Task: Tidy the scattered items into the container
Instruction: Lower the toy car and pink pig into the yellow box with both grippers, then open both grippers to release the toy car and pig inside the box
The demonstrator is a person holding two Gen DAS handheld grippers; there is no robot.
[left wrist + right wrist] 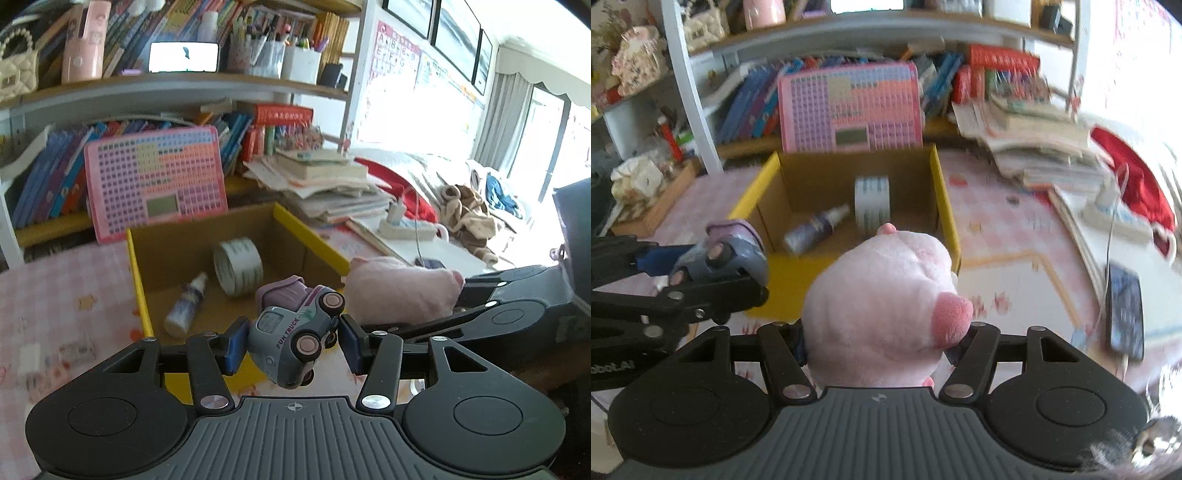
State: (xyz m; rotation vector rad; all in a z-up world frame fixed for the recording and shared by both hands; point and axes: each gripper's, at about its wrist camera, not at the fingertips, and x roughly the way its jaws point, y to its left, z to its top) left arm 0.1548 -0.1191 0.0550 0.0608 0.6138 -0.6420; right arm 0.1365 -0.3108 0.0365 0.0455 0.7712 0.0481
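Behind the pink-checked tablecloth we see crowded bookshelves; at left, open cloth borders the cardboard box, whose yellow rims frame a top open to us; inside lie a spray bottle, long axis slanting toward the far right corner, and a tape roll standing on edge; we hold the left gripper clamped on a toy truck, tilted nose-down over the near rim; rightward, the right gripper pinches a pink plush pig, apparently over the near wall; paper stacks crowd the right edge.
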